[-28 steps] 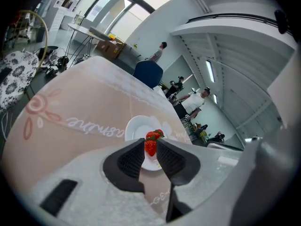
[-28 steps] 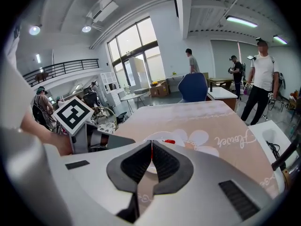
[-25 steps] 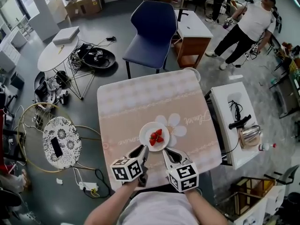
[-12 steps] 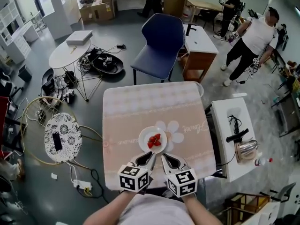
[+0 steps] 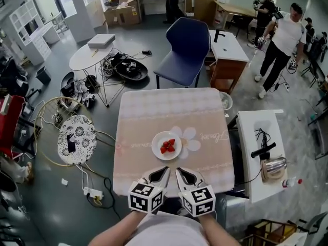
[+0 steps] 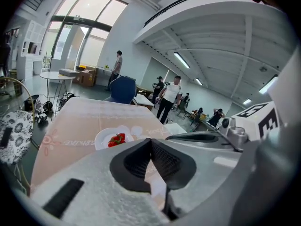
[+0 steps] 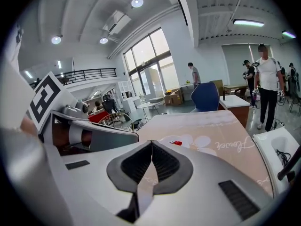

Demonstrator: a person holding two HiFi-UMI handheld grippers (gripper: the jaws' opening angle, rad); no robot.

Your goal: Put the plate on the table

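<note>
A white plate (image 5: 166, 145) with red strawberries (image 5: 168, 146) rests on the pink tablecloth of the square table (image 5: 154, 111), near its middle front. In the left gripper view the plate (image 6: 109, 138) lies ahead, apart from the jaws. My left gripper (image 5: 165, 171) and right gripper (image 5: 179, 171) hover side by side at the table's near edge, below the plate and clear of it. Both are shut with nothing between their jaws. From the right gripper view only a red bit of strawberry (image 7: 176, 143) shows past the right gripper (image 7: 151, 144).
A blue chair (image 5: 185, 47) stands at the table's far side. A white side table (image 5: 261, 147) with a kettle sits to the right, a patterned round stool (image 5: 77, 139) and cables to the left. People stand at the far right.
Both grippers have drawn back from the plate toward the table's near edge. The plate stays on the cloth. The head view has lifted and shows more of the room.
</note>
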